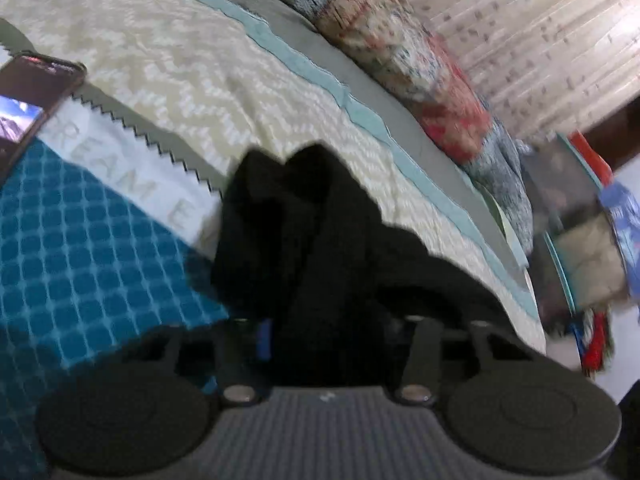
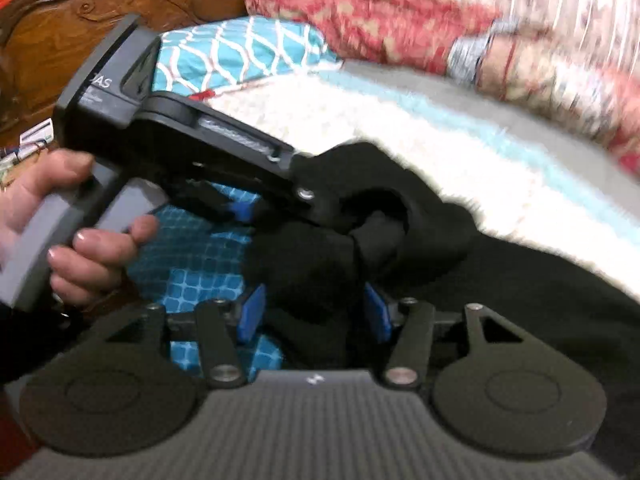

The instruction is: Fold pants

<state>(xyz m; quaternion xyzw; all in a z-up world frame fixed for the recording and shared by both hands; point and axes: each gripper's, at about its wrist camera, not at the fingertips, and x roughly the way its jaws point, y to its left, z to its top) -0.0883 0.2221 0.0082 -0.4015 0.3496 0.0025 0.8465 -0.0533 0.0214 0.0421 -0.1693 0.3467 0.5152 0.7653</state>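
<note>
The black pants (image 1: pixel 304 232) lie bunched on the bed and rise in a lump straight in front of my left gripper (image 1: pixel 316 336), which is shut on their cloth. The fingers are mostly buried in it. In the right wrist view the pants (image 2: pixel 520 280) spread to the right over the bed. My right gripper (image 2: pixel 316 312) is shut on a bunched fold of them between its blue pads (image 2: pixel 252 312). The left gripper's body (image 2: pixel 180 136), held by a hand (image 2: pixel 80 236), reaches in from the left and meets the same bunch.
The bed carries a cream quilt (image 1: pixel 180 64), a blue checked cloth (image 1: pixel 80 248) and a red patterned blanket (image 1: pixel 400 52). A phone (image 1: pixel 32 96) lies at the left. A teal pillow (image 2: pixel 240 52) and a carved wooden headboard (image 2: pixel 80 12) stand behind. Clutter sits off the bed's right edge (image 1: pixel 580 240).
</note>
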